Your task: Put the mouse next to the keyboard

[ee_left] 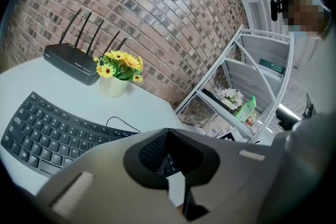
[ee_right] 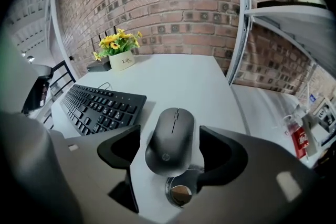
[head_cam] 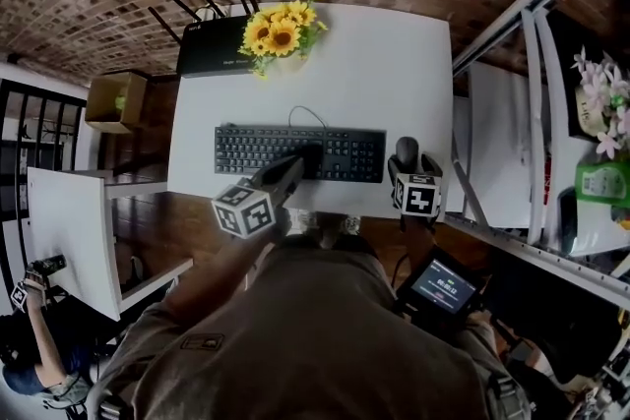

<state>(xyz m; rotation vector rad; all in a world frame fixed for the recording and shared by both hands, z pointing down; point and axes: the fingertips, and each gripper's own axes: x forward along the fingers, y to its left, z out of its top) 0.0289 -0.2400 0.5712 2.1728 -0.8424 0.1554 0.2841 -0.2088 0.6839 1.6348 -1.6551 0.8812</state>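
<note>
A black mouse (head_cam: 407, 150) lies on the white table (head_cam: 394, 64), just off the right end of the black keyboard (head_cam: 246, 150). My right gripper (head_cam: 408, 162) points steeply down over the mouse (ee_right: 170, 136) and stands open. Its jaws stand either side of the mouse, and white table shows between each jaw and the mouse's sides. The keyboard (ee_right: 100, 105) lies close to the mouse's left. My left gripper (head_cam: 303, 159) hovers over the keyboard's middle. In the left gripper view its jaws (ee_left: 168, 134) meet with nothing between them, and the keyboard (ee_left: 47, 128) lies below.
A vase of sunflowers (head_cam: 283, 30) and a black router (head_cam: 212, 44) stand at the table's far edge. A metal shelf rack (head_cam: 551, 113) runs along the table's right side. A cardboard box (head_cam: 115, 100) sits on the floor at the left. A person (ee_left: 307, 8) stands beyond the rack.
</note>
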